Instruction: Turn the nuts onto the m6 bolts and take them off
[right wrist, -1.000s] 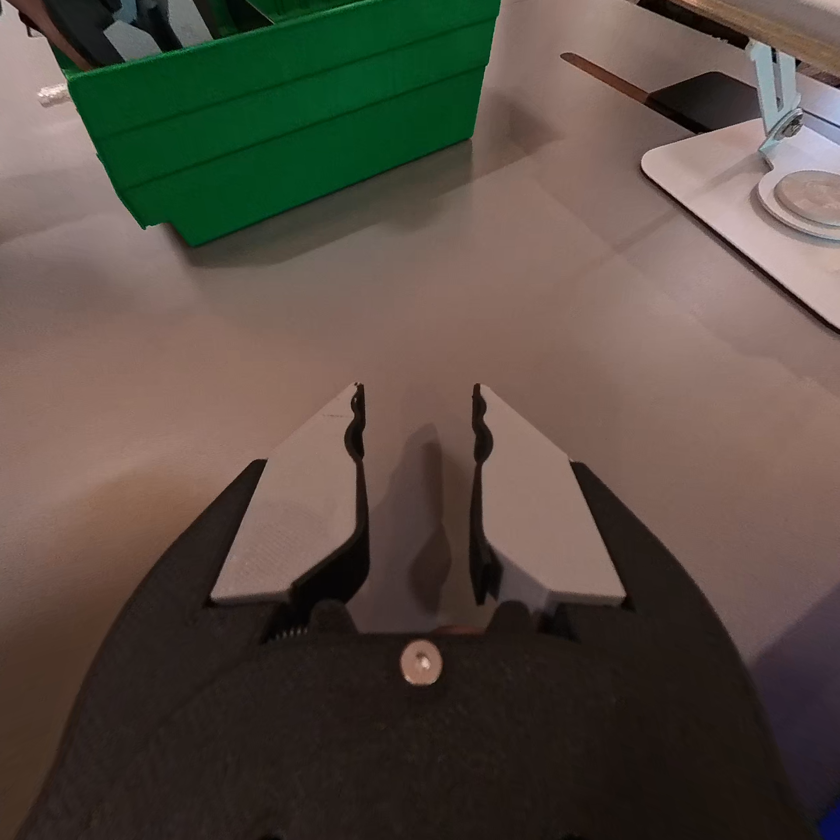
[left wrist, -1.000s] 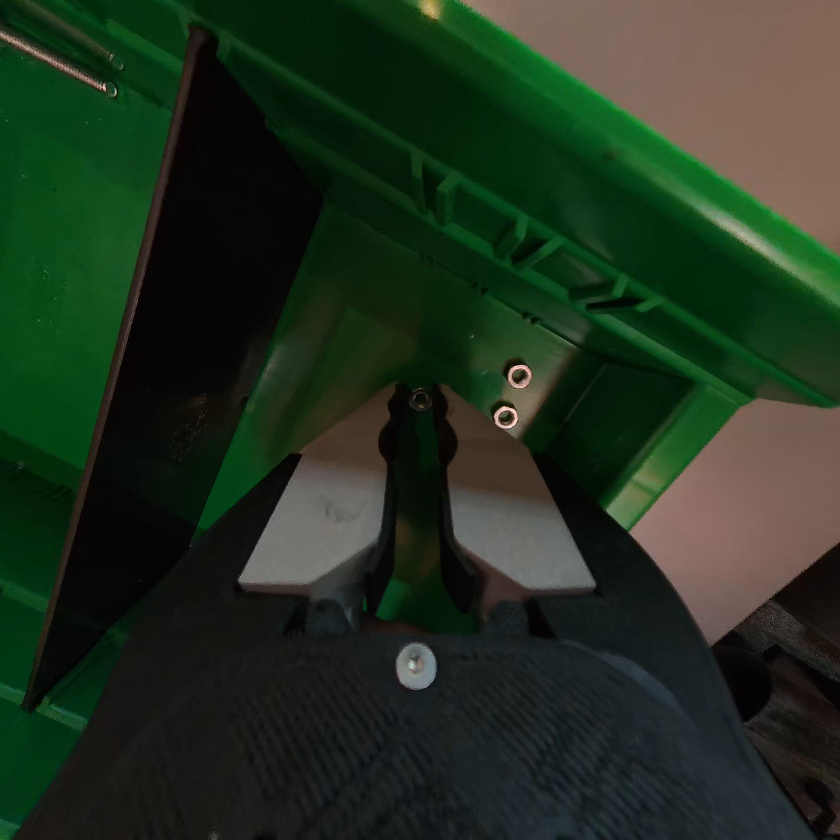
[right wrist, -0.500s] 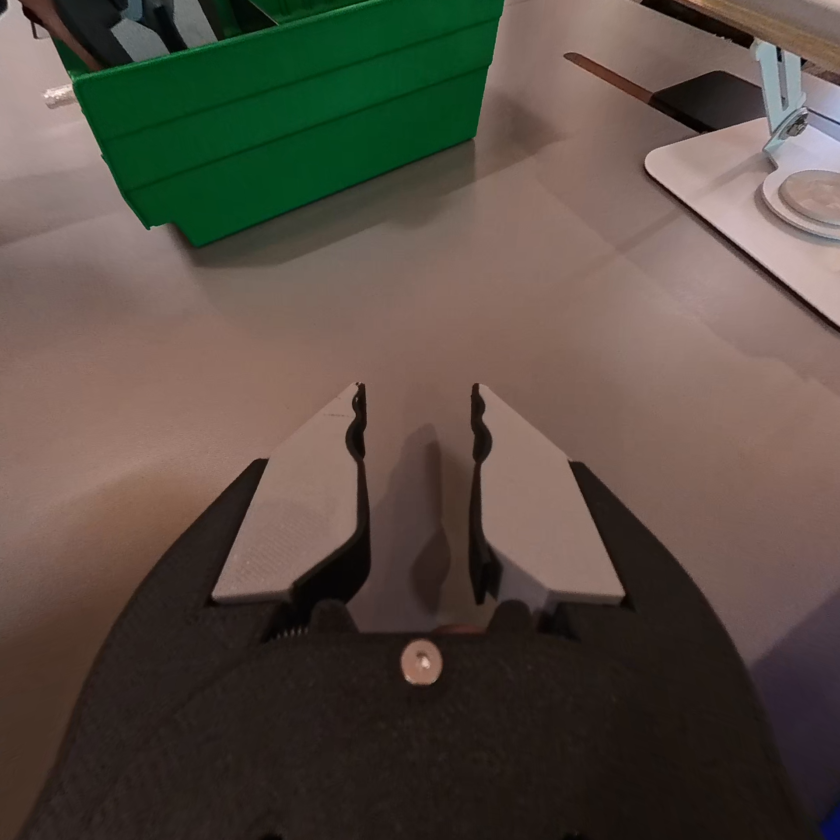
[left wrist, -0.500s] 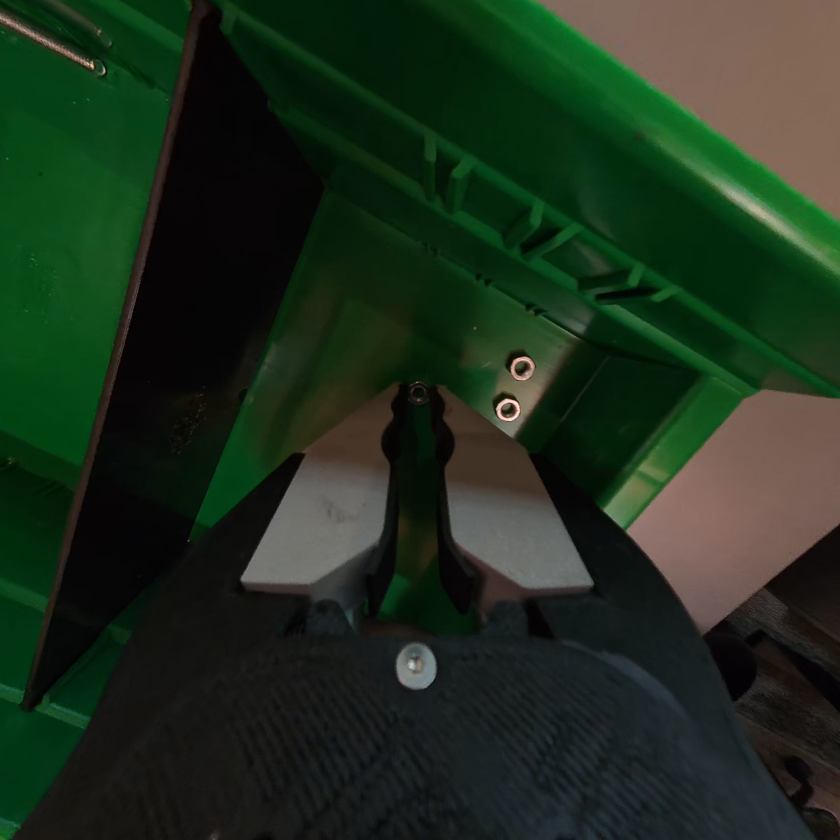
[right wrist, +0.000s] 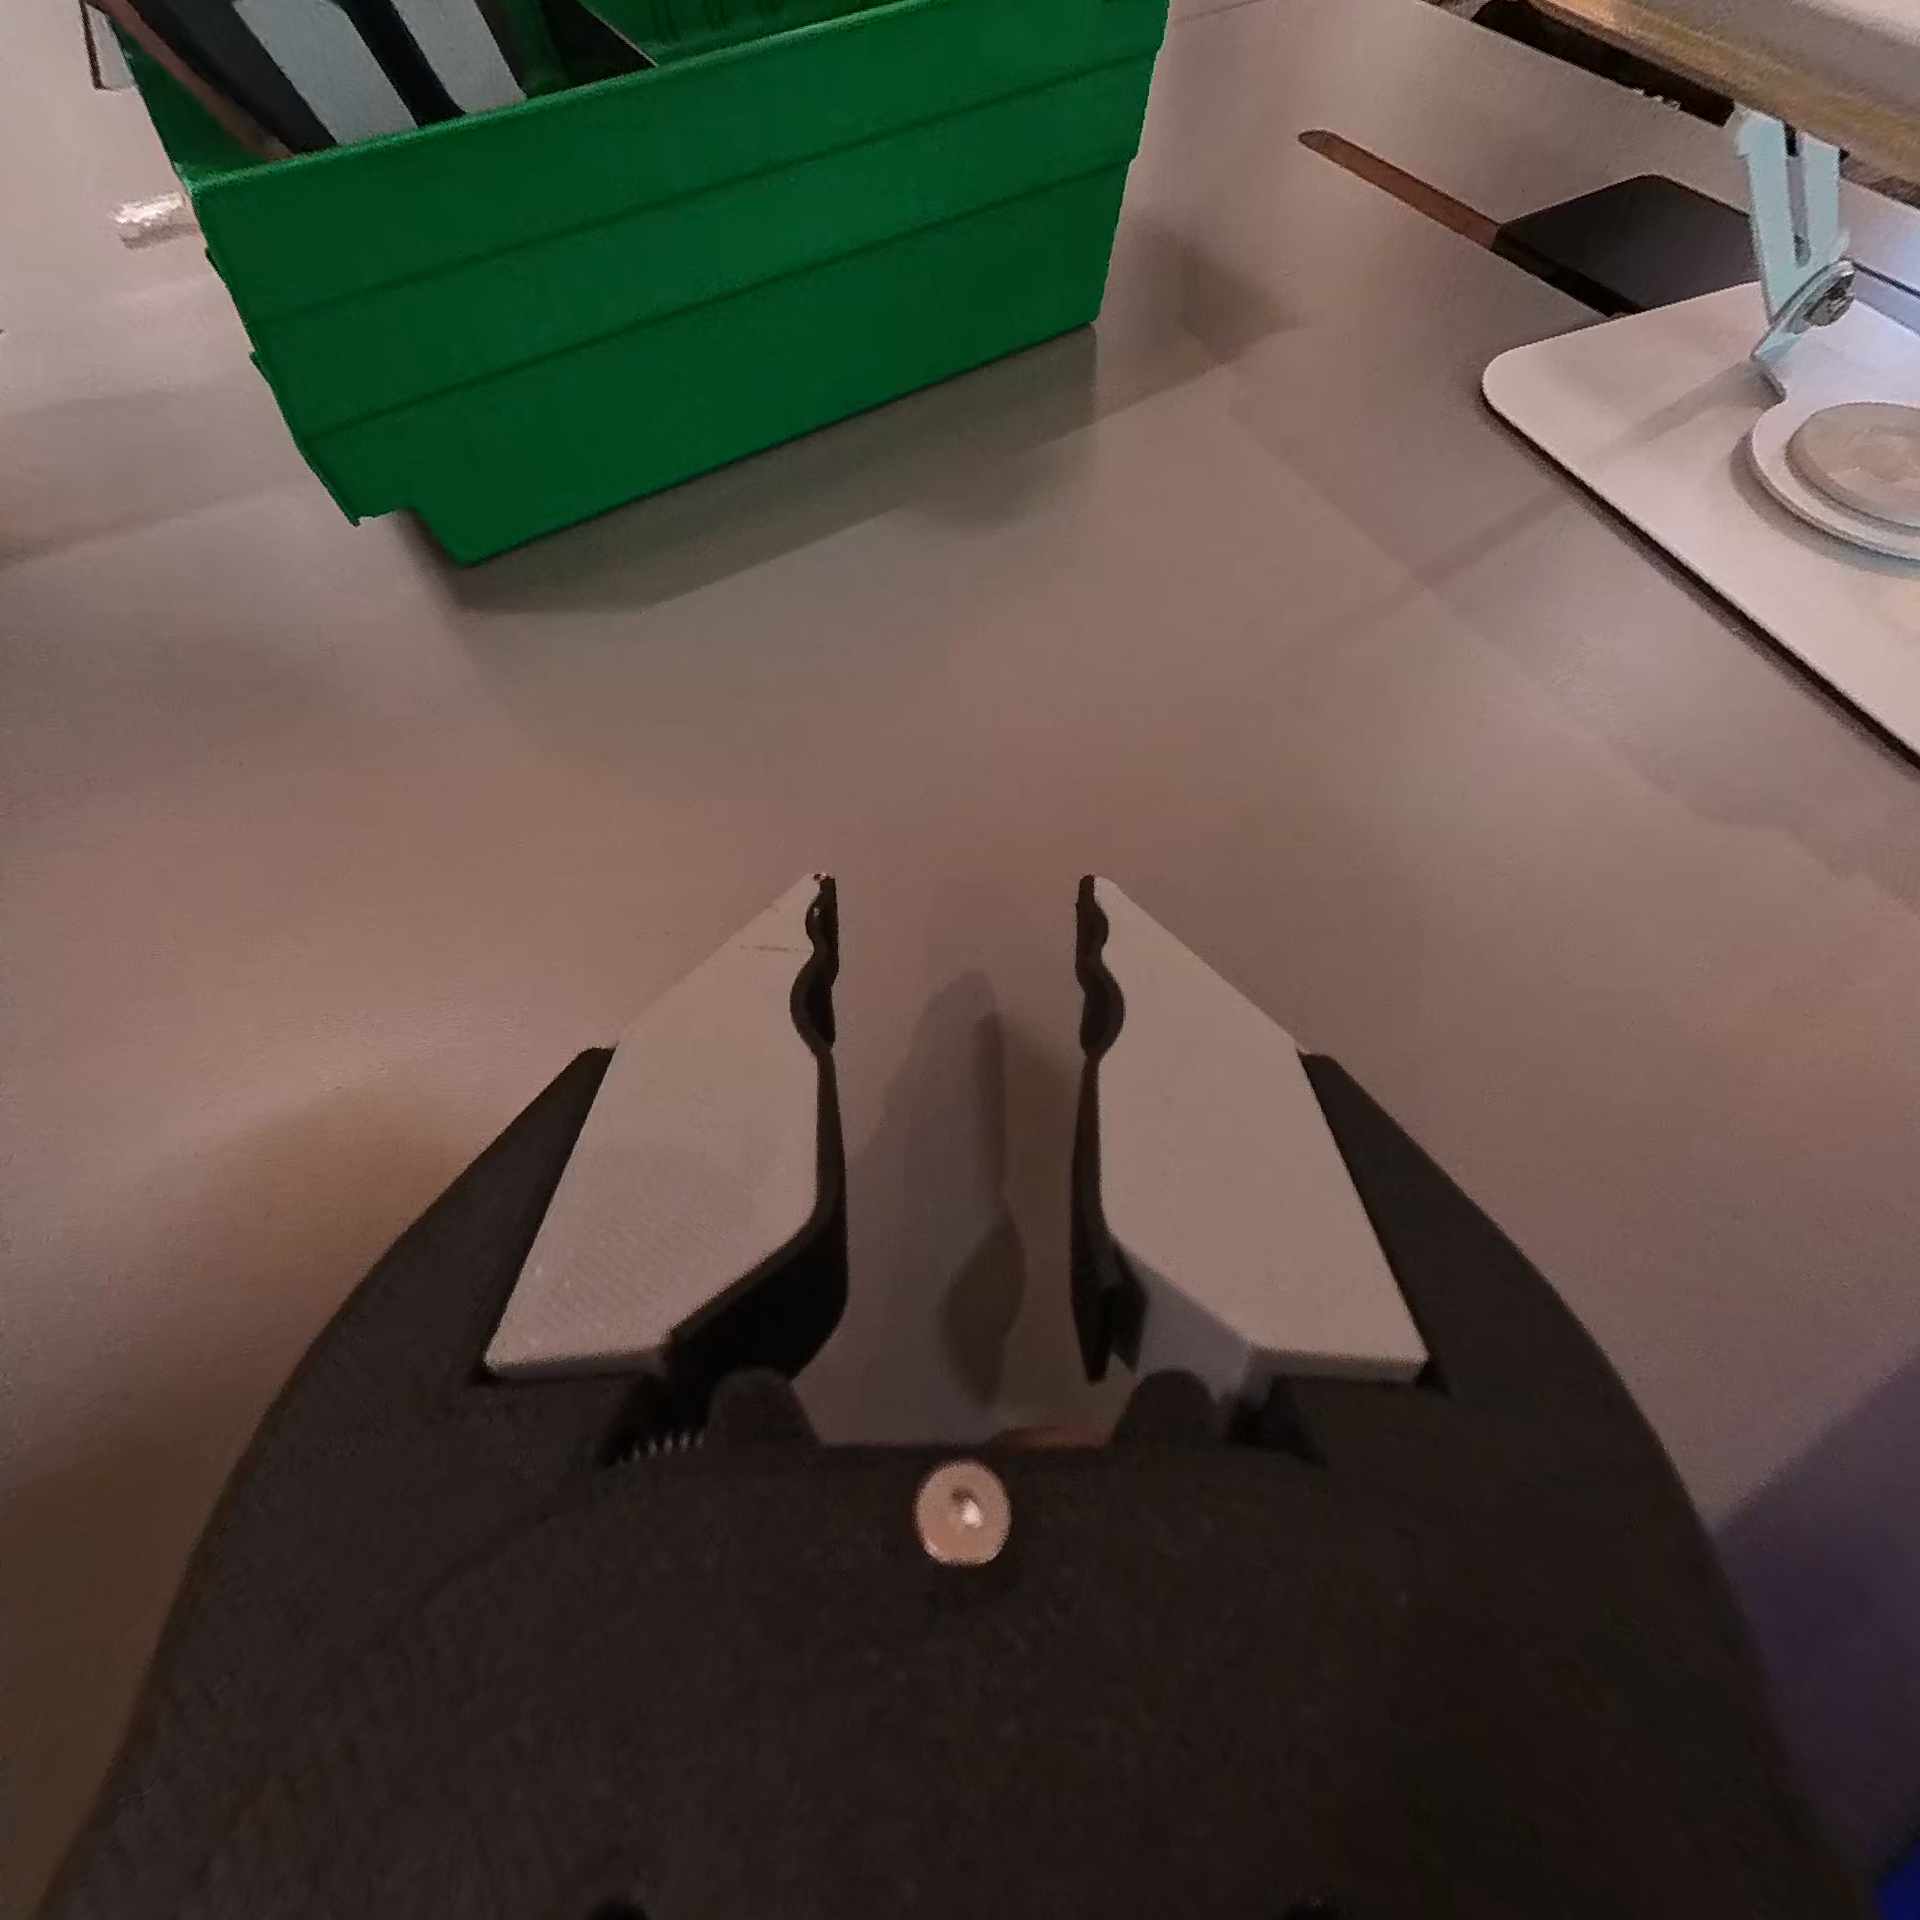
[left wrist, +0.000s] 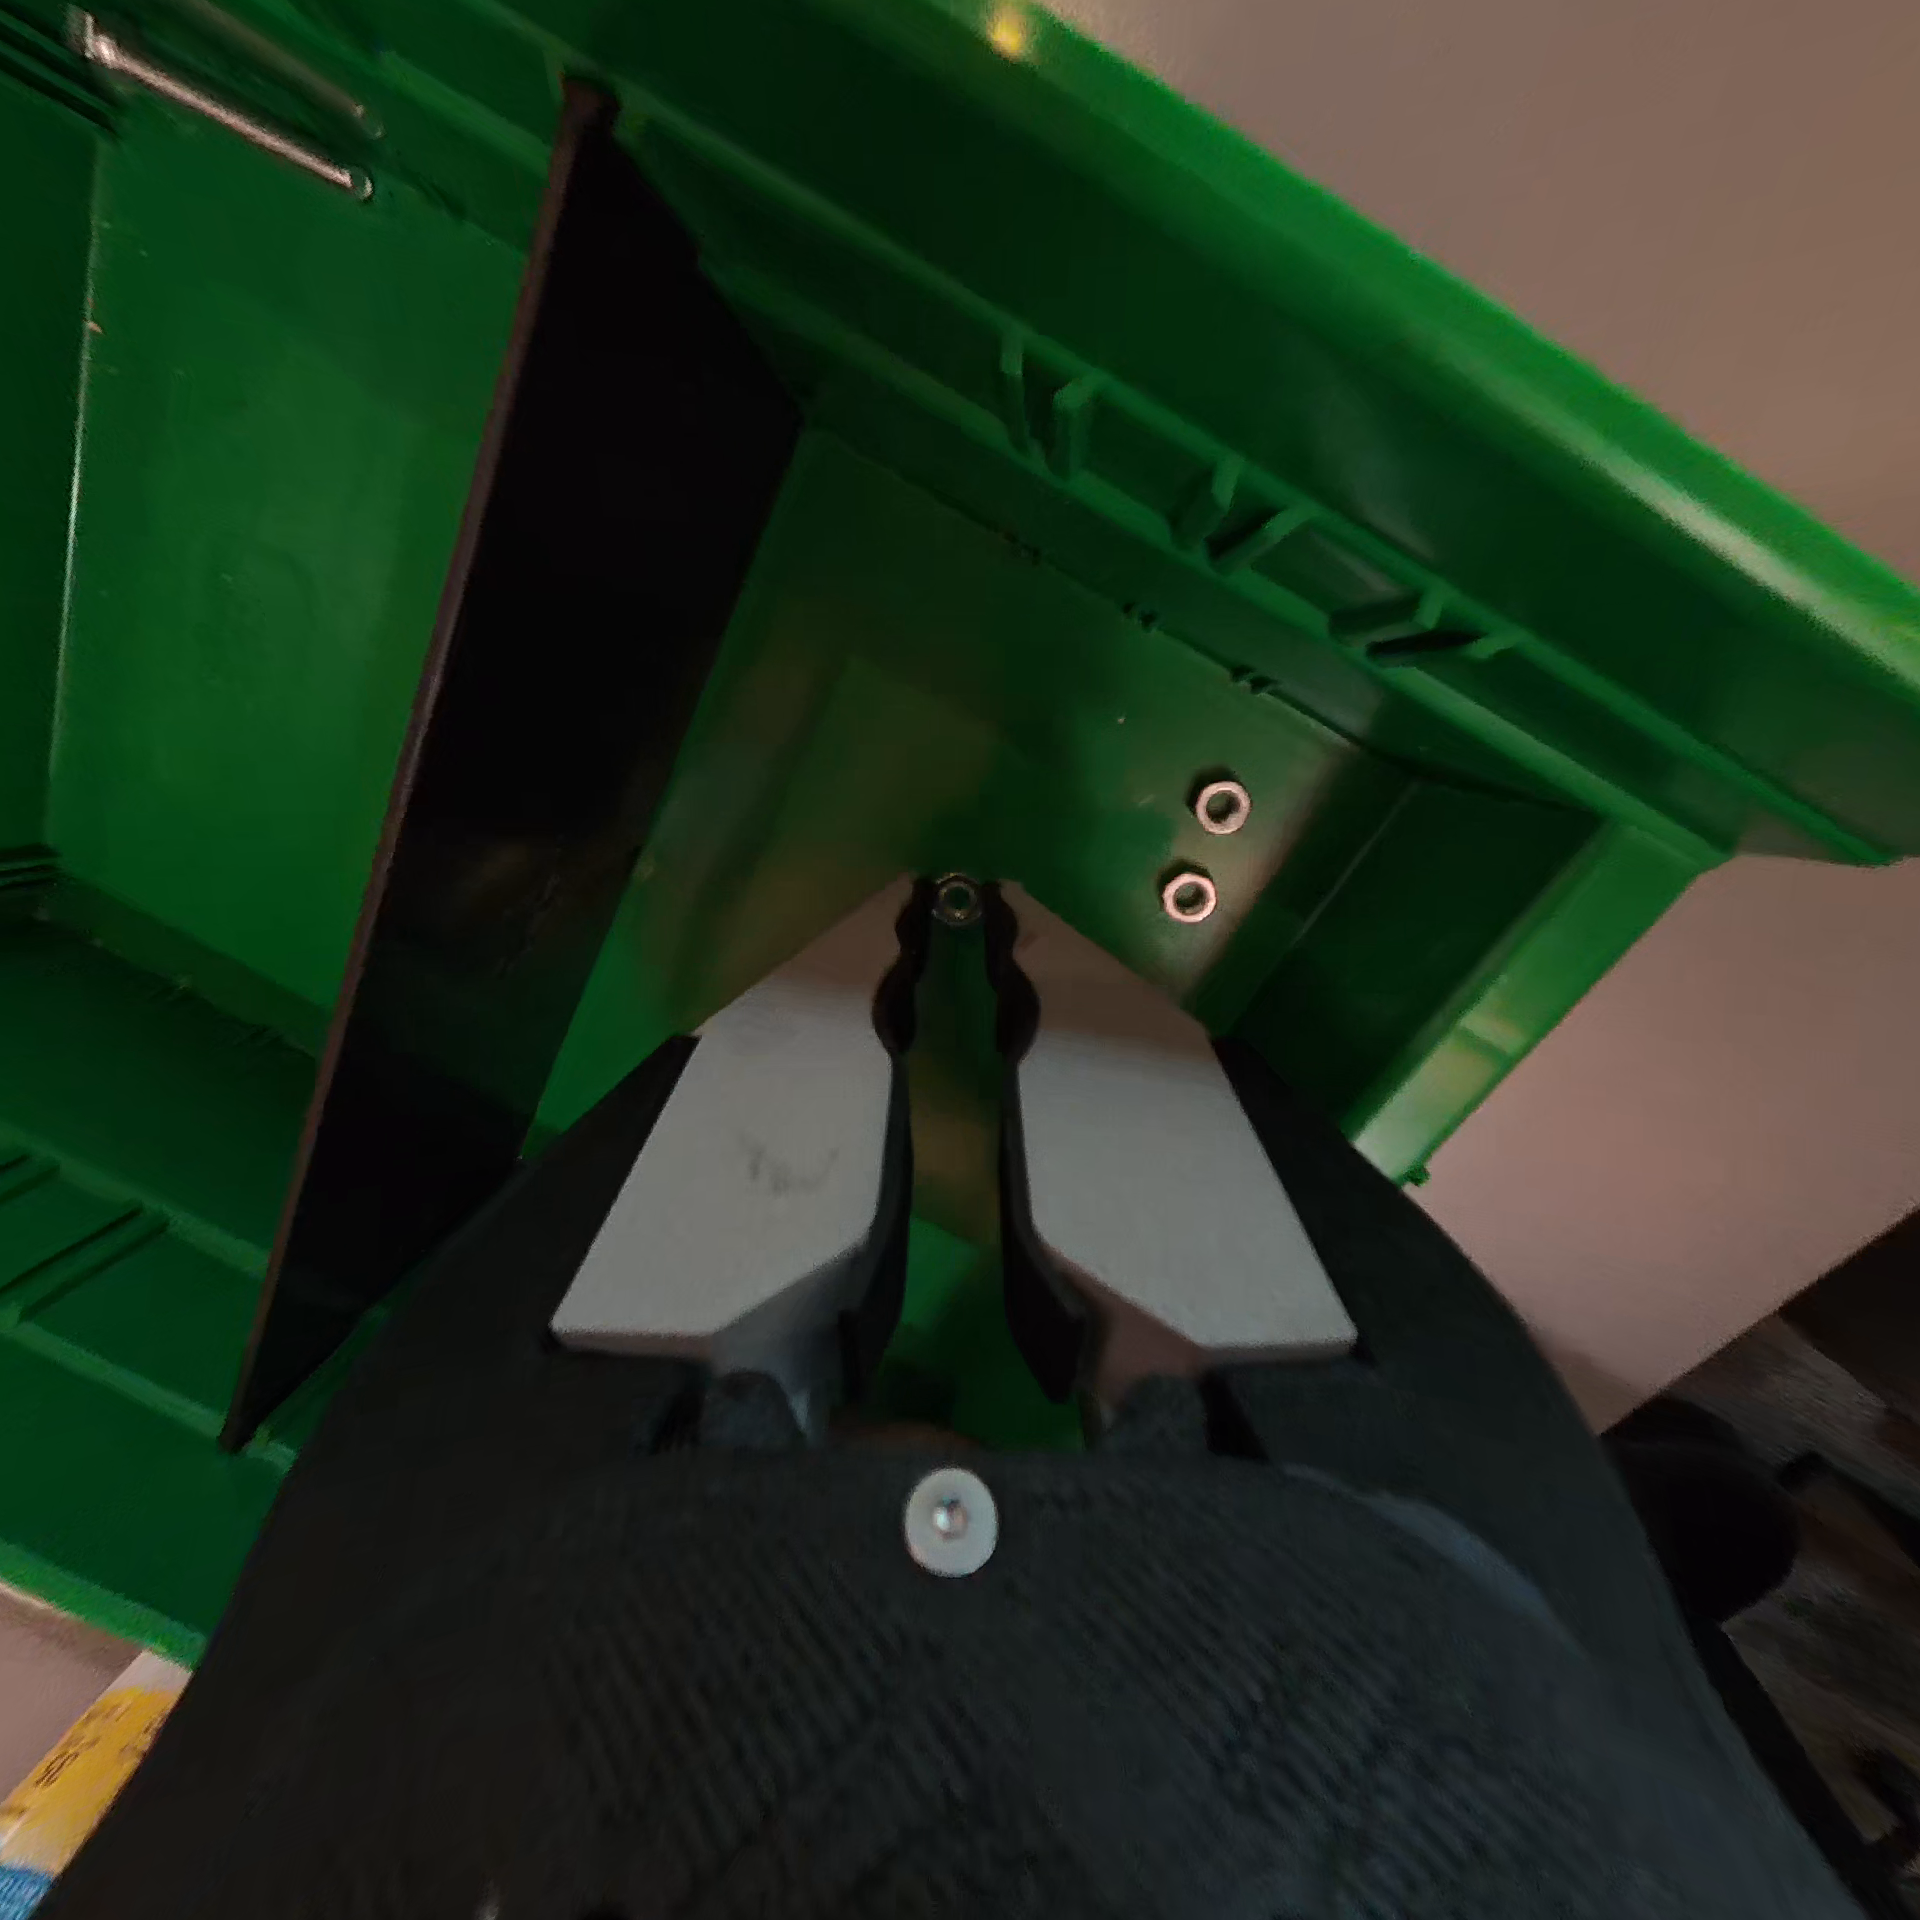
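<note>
My left gripper [left wrist: 956, 902] is inside the green bin [left wrist: 1351, 436]. Its tips are shut on a small silver nut [left wrist: 957, 898] just above the bin floor. Two more nuts [left wrist: 1221, 806] [left wrist: 1190, 896] lie on the floor to the right of the tips. A long bolt [left wrist: 223, 112] lies in the compartment at the top left. My right gripper [right wrist: 954, 896] is open and empty, low over the grey table [right wrist: 1351, 779]. The bin also shows in the right wrist view [right wrist: 665, 291] at the far left, with the left gripper [right wrist: 364, 62] reaching into it.
A black divider [left wrist: 520, 675] splits the bin, left of my left gripper. A white stand base [right wrist: 1662, 457] with a metal bracket [right wrist: 1803, 270] sits at the table's far right, with a dark flat piece [right wrist: 1621, 239] behind it. A yellow and blue packet [left wrist: 73, 1766] lies beside the bin. The grippers' ends are close to 30 cm from one another.
The left gripper has shifted slightly, still holding the nut; the two loose nuts sit a little higher and further right in its view. The bin has drifted slightly right in the right view.
</note>
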### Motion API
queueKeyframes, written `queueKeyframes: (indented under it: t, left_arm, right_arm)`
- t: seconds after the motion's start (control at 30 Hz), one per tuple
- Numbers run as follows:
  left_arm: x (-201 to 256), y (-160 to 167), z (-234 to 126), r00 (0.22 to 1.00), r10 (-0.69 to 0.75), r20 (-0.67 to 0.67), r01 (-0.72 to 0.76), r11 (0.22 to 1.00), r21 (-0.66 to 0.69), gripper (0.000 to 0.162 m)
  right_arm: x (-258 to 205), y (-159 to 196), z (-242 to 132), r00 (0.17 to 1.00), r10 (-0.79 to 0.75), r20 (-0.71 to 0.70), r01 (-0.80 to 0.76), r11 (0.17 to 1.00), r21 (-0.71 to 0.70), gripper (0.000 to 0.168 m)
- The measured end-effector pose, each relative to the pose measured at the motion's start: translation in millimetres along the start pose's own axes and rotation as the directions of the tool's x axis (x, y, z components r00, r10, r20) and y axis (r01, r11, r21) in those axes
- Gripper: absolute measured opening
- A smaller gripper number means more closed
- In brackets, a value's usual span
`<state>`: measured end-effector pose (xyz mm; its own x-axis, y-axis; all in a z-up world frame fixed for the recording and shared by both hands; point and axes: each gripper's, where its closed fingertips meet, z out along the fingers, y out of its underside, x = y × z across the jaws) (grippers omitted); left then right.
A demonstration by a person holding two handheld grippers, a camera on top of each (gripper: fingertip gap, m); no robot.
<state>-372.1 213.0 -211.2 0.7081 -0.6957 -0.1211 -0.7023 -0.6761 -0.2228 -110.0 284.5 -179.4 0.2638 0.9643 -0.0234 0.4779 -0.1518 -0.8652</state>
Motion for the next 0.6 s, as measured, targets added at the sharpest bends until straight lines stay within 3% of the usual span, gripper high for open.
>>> queueKeyframes:
  t: [0.2, 0.37, 0.5, 0.6]
  left_arm:
    - [-2.9, 7.1, -1.3, 1.000, 0.006, 0.028, -0.005, 1.000, -0.019, 0.009]
    - [-21.7, -3.3, -55.2, 0.996, -0.029, 0.088, 0.022, 0.996, 0.083, 0.008]
    - [-7.9, -48.7, -121.1, 0.995, 0.007, 0.100, -0.035, 0.957, 0.289, 0.008]
    - [29.5, -92.8, -138.1, 0.991, 0.112, 0.069, -0.130, 0.916, 0.379, 0.008]
  right_arm:
    - [-0.5, 0.6, 0.5, 1.000, 0.000, 0.002, 0.000, 1.000, -0.002, 0.043]
    - [-0.1, 0.3, 0.3, 1.000, 0.001, 0.003, -0.001, 1.000, -0.002, 0.043]
    - [-0.6, -3.6, -2.5, 1.000, -0.005, 0.000, 0.005, 1.000, 0.012, 0.043]
    - [1.2, -6.2, -5.8, 1.000, -0.008, -0.010, 0.009, 1.000, 0.023, 0.043]
